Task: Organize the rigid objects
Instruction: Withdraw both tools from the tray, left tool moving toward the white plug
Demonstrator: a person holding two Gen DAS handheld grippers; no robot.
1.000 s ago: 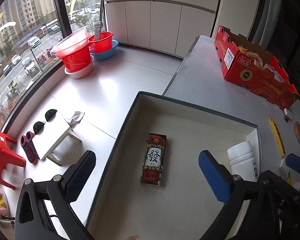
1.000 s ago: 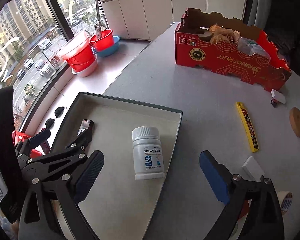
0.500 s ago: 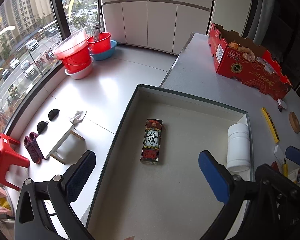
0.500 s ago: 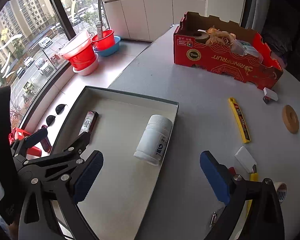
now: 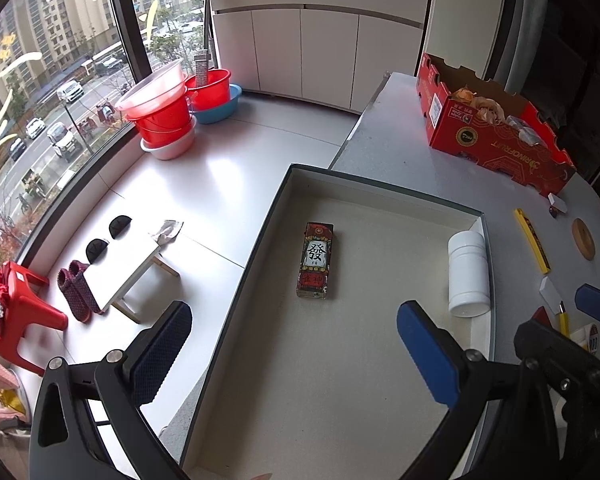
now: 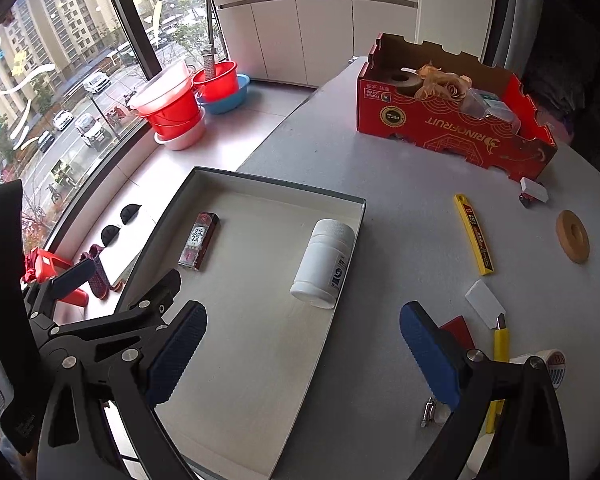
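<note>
Grey speckled desk (image 6: 400, 184) carries one shallow rectangular tray (image 6: 260, 360) with a matte cream floor. Inside lie two things: one smooth white plastic bottle (image 6: 324, 262) on its side against the right wall, and one flat red card box (image 5: 315, 260). Both the left hand-held gripper (image 5: 292, 344) and the right hand-held gripper (image 6: 304, 348) stand wide apart, holding nothing.

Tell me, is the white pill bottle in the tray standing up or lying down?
Lying down. The white pill bottle rests on its side in the tray, against the right wall.

A glossy white plastic bottle (image 6: 325, 263) lies in a matt cardboard tray (image 6: 260, 360) on a speckled, stone-like table (image 6: 400, 184).
</note>
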